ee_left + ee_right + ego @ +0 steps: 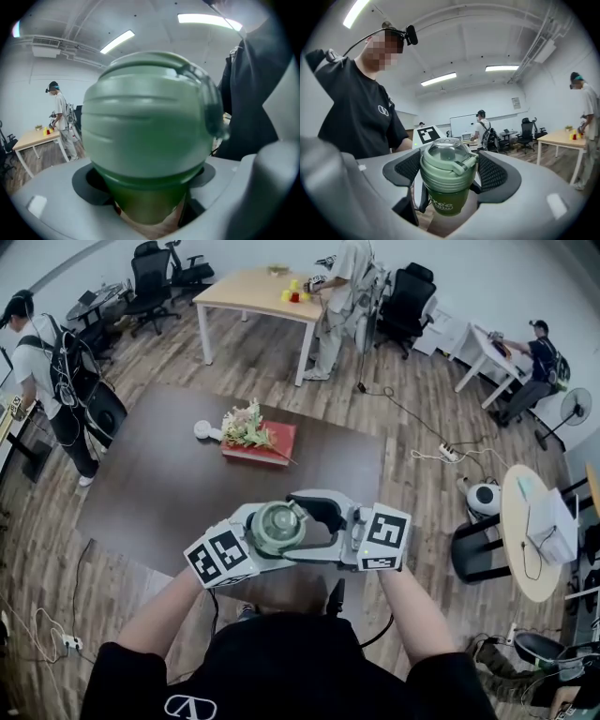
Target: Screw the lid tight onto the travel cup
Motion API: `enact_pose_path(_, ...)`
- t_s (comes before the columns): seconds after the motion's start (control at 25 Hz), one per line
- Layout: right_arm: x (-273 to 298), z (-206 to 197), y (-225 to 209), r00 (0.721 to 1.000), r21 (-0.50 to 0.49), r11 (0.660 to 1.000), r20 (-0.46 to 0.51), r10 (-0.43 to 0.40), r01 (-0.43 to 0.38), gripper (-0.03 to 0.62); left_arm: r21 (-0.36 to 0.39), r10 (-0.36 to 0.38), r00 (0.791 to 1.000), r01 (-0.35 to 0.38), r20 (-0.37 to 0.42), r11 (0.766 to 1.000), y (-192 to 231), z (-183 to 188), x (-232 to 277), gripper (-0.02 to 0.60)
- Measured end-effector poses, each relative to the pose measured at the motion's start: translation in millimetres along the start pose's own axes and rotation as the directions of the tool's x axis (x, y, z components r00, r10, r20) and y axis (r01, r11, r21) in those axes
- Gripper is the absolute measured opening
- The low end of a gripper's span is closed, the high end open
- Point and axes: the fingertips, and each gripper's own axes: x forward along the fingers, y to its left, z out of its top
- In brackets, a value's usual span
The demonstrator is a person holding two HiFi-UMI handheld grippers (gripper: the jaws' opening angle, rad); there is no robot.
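I hold the green travel cup up between both grippers, above the near edge of the dark table (159,493). The left gripper (279,542) is shut on the cup's body (150,199), and the lid (150,117) fills most of the left gripper view. From the other side the right gripper (314,529) reaches in at lid height. In the right gripper view the cup stands upright, and the clear-domed green lid (446,161) sits between the black ribbed pads (493,173), which lie against its sides. The cup's body (443,199) hangs below the right gripper (449,171).
A red book (262,448) with a bunch of flowers lies at the far side of the table beside a small white round object (203,429). A wooden desk (253,287), office chairs and several people stand around the room. A round table (527,549) is at the right.
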Motion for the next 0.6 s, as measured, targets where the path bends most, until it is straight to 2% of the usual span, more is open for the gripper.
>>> enact_pose_path(0.08, 4, -2, -8, 0.99, 0.061, 0.989, 0.029, -0.14, 0.138, 0.397, -0.023, 0.049, 0.999, -0.05, -0.012, 0.999, 9, -5, -2, 0.414)
enact_pose_path(0.16, 8, -5, -16, 0.947, 0.154, 0.937, 0.03, -0.321, 0.313, 0.396, -0.057, 0.094, 0.995, -0.096, -0.025, 0.994, 18, -10, -3, 0.414)
enact_pose_path(0.24, 10, -12, -21, 0.864, 0.214, 0.841, -0.033, -0.502, 0.497, 0.394, -0.072, 0.131, 0.991, -0.134, -0.04, 0.988, 23, -15, -1, 0.416)
enact_pose_path(0.32, 9, -17, -22, 0.768, 0.235, 0.734, -0.107, -0.632, 0.637, 0.396, -0.083, 0.144, 0.989, -0.147, -0.039, 0.986, 24, -18, 3, 0.416)
enact_pose_path(0.36, 8, -16, -22, 0.733, 0.231, 0.698, -0.128, -0.668, 0.677, 0.394, -0.09, 0.141, 0.99, -0.143, -0.029, 0.986, 24, -16, 5, 0.416)
enact_pose_path(0.4, 7, -15, -22, 0.714, 0.22, 0.682, -0.134, -0.687, 0.697, 0.396, -0.097, 0.136, 0.991, -0.136, -0.016, 0.986, 23, -14, 6, 0.416)
enact_pose_path(0.44, 6, -12, -22, 0.714, 0.207, 0.686, -0.128, -0.688, 0.697, 0.396, -0.103, 0.129, 0.992, -0.128, -0.002, 0.986, 23, -11, 7, 0.416)
enact_pose_path(0.48, 6, -9, -21, 0.733, 0.193, 0.709, -0.109, -0.671, 0.678, 0.396, -0.109, 0.121, 0.993, -0.119, 0.012, 0.987, 23, -8, 7, 0.416)
enact_pose_path(0.52, 7, -6, -18, 0.767, 0.173, 0.749, -0.083, -0.636, 0.639, 0.397, -0.116, 0.111, 0.993, -0.107, 0.028, 0.987, 22, -5, 6, 0.416)
enact_pose_path(0.6, 7, -2, -7, 0.858, 0.113, 0.851, -0.035, -0.512, 0.512, 0.411, -0.131, 0.068, 0.996, -0.059, 0.064, 0.99, 18, 0, 2, 0.416)
